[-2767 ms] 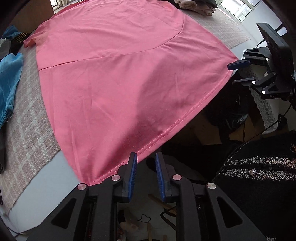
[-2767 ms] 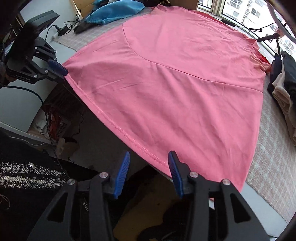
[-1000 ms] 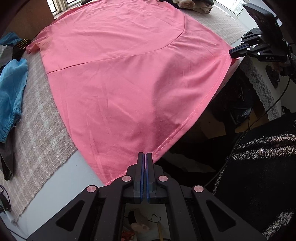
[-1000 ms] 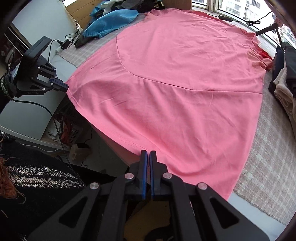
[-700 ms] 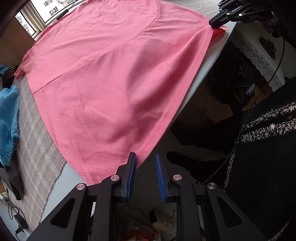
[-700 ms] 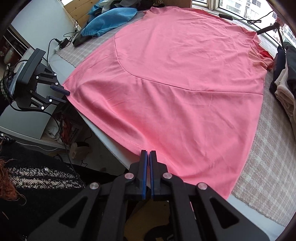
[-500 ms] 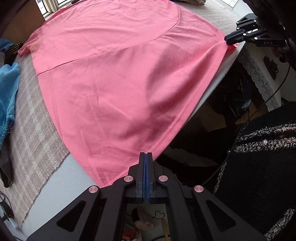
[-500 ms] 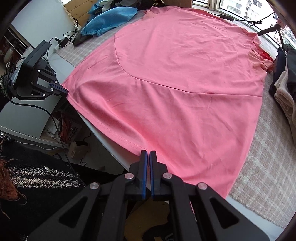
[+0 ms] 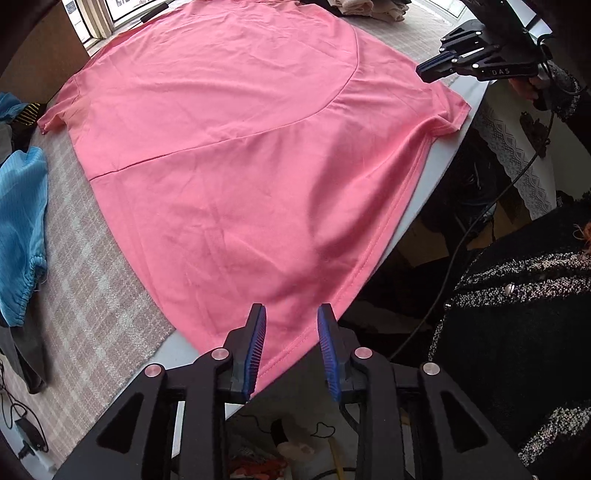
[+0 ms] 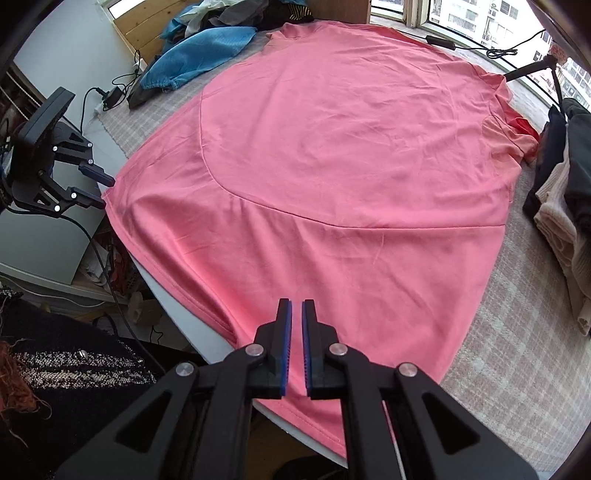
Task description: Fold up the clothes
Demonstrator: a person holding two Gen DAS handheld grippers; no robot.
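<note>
pink shirt (image 9: 240, 155) lay flat on the checked mat (image 9: 85, 295), hem at the table edge, no fold made yet. left gripper (image 9: 291, 347) had just been opening, empty; right gripper (image 10: 296, 349) barely parted, gripping nothing.

Bright daylight pours from the windows (image 10: 461, 14) ahead of me; my fisheye views stay sharp, bending into dark corners.
</note>
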